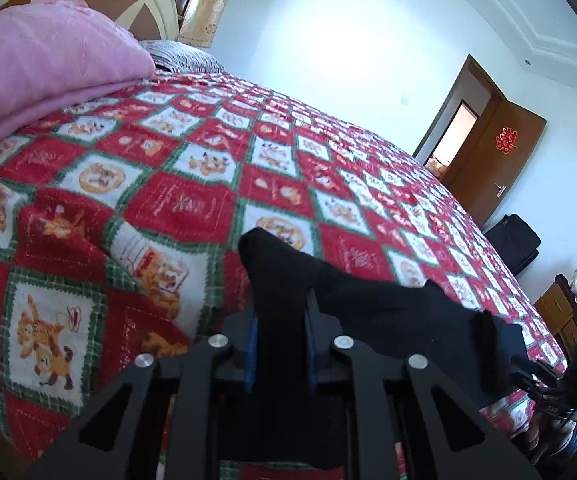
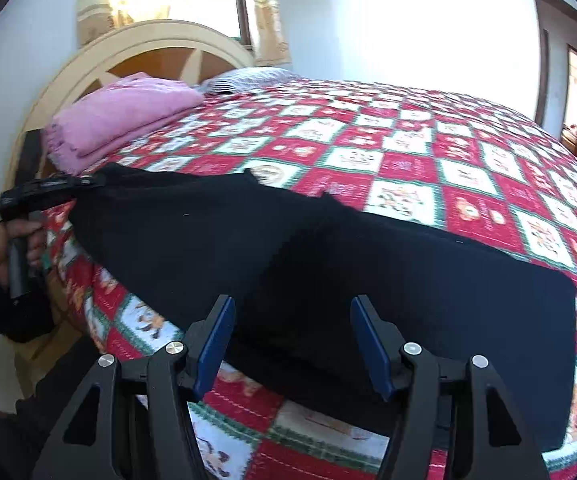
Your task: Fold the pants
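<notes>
Black pants (image 2: pixel 328 264) lie lengthwise across the near part of a red, white and green patterned bedspread (image 2: pixel 468 168). My left gripper (image 1: pixel 280 312) is shut on one end of the pants (image 1: pixel 368 300), and the cloth stands up between its blue pads. From the right wrist view that left gripper (image 2: pixel 92 180) sits at the pants' far left end, held by a hand (image 2: pixel 0 248). My right gripper (image 2: pixel 292 320) stands open over the pants' near edge, pads wide apart with flat cloth between them. It also shows as the right gripper (image 1: pixel 528 364) at the other end of the pants.
A folded pink blanket (image 2: pixel 128 116) and a striped pillow (image 2: pixel 244 78) lie by the cream headboard (image 2: pixel 148 40). A brown door (image 1: pixel 488 152) stands open at the far wall, with a black bag (image 1: pixel 516 244) on the floor beside the bed.
</notes>
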`<move>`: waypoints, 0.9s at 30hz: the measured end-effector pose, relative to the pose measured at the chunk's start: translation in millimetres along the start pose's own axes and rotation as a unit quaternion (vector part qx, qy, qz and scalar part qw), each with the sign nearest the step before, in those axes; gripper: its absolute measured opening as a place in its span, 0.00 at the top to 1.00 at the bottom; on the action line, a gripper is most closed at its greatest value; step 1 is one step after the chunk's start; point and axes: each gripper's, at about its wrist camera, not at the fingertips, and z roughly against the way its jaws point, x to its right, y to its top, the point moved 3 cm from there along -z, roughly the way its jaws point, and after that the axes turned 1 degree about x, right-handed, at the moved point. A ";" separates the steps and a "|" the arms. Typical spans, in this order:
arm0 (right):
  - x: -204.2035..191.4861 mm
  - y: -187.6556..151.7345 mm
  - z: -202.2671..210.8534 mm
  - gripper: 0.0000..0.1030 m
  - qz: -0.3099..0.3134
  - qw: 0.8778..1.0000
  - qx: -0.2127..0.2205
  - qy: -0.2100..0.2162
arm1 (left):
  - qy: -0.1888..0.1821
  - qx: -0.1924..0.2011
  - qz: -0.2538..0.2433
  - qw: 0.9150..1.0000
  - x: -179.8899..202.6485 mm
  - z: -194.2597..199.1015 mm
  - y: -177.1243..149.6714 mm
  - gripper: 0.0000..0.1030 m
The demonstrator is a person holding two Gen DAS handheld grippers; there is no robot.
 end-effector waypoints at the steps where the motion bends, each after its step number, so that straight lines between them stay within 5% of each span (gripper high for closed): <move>1: 4.1 0.5 1.6 0.40 -0.009 1.000 -0.001 -0.002 | 0.000 -0.001 -0.005 1.000 3.7 -0.2 0.8 0.81; 7: 18.7 0.9 3.7 0.40 -0.039 0.999 -0.003 -0.007 | 0.027 -0.018 -0.001 0.999 -7.5 -19.7 -5.4 0.80; 9: 20.1 0.2 3.8 0.40 -0.040 0.999 -0.001 -0.010 | 0.041 -0.023 0.005 0.999 -16.2 -27.3 -11.6 0.66; 12: 21.5 -0.1 2.0 0.40 -0.041 0.999 -0.003 -0.012 | 0.033 -0.027 0.010 0.999 -23.7 -32.8 -21.6 0.64; 13: 22.1 -0.8 0.4 0.40 -0.042 0.999 -0.005 -0.014 | 0.028 -0.028 0.005 0.999 -23.8 -32.4 -22.0 0.64; 15: 22.6 -2.2 -1.5 0.40 -0.042 0.999 -0.008 -0.017 | 0.021 -0.029 -0.001 0.999 -22.2 -26.8 -20.0 0.84; 21: 25.8 1.8 5.2 0.40 -0.046 0.999 0.003 -0.022 | 0.005 -0.012 -0.031 0.999 5.6 0.5 -4.5 0.85; 24: 29.3 4.6 9.8 0.40 -0.053 0.998 0.009 -0.025 | -0.050 -0.014 0.010 0.999 11.6 6.5 1.9 0.86; 27: 34.9 7.3 16.5 0.40 -0.057 0.998 0.011 -0.034 | -0.067 -0.009 0.022 0.997 22.1 12.9 8.0 0.86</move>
